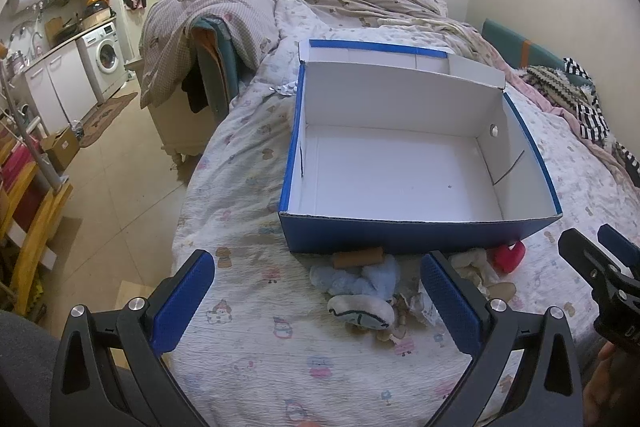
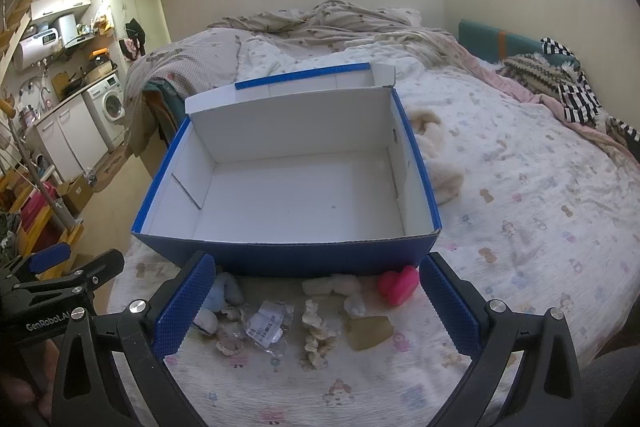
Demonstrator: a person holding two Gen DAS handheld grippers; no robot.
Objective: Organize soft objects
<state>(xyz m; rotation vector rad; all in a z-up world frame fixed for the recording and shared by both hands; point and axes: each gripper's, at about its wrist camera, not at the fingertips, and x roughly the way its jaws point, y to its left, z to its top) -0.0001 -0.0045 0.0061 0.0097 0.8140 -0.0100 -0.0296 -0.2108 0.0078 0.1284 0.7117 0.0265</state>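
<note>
An open blue box (image 1: 416,235) with a white, empty inside stands on the bed; it also shows in the right wrist view (image 2: 288,259). In front of it lie small soft toys: a light blue plush (image 1: 360,277) (image 2: 224,291), a red heart (image 1: 508,255) (image 2: 398,285), a cream plush (image 2: 318,333), an olive-tan piece (image 2: 368,333) and a clear plastic bag (image 2: 266,323). My left gripper (image 1: 316,303) is open and empty above the toys. My right gripper (image 2: 316,303) is open and empty above them too, and it shows in the left wrist view (image 1: 596,247).
The bed (image 2: 520,211) has a patterned sheet and a rumpled duvet (image 2: 320,23) at the back. A cream plush (image 2: 436,155) lies right of the box. Striped clothes (image 2: 568,91) lie far right. The bed's left edge drops to the floor (image 1: 116,187) and kitchen.
</note>
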